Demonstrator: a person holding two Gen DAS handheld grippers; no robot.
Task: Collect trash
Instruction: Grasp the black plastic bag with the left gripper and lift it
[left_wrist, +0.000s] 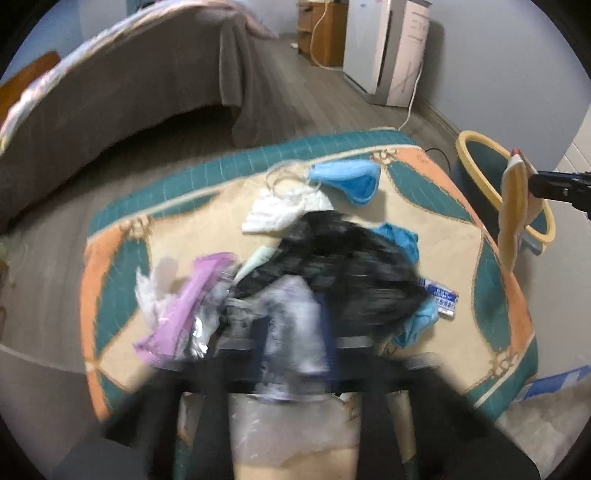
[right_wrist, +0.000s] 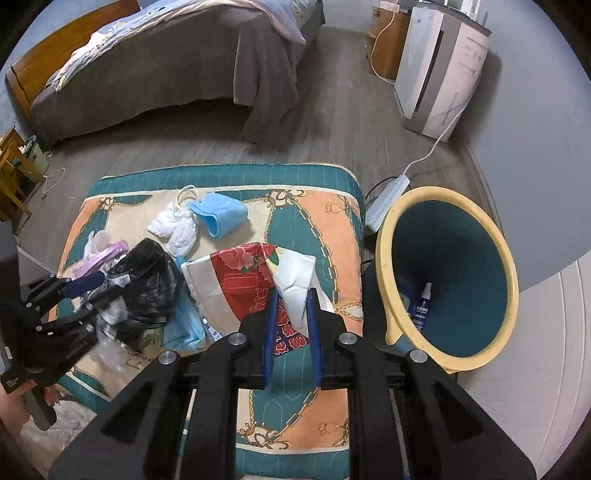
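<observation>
Trash lies on a patterned teal-and-orange cushion (right_wrist: 332, 229): a black plastic bag (right_wrist: 147, 284), a blue mask (right_wrist: 221, 214), a white mask (right_wrist: 173, 229) and a purple wrapper (right_wrist: 107, 258). My left gripper (right_wrist: 92, 295) is at the pile's left side, shut on a crumpled clear wrapper (right_wrist: 120, 282). The left wrist view is blurred, with the clear wrapper (left_wrist: 291, 314) between the fingers of the left gripper (left_wrist: 291, 325). My right gripper (right_wrist: 291, 299) is shut on a red-and-white flowered packet (right_wrist: 243, 284), held above the cushion beside the bin. The teal bin (right_wrist: 391, 236) with a yellow rim stands to the right.
A small spray bottle (right_wrist: 423, 306) lies inside the bin. A white power strip (right_wrist: 388, 199) and its cable sit behind the bin. A grey-covered bed (right_wrist: 166, 62) is across the wooden floor, and a white appliance (right_wrist: 439, 70) stands by the wall.
</observation>
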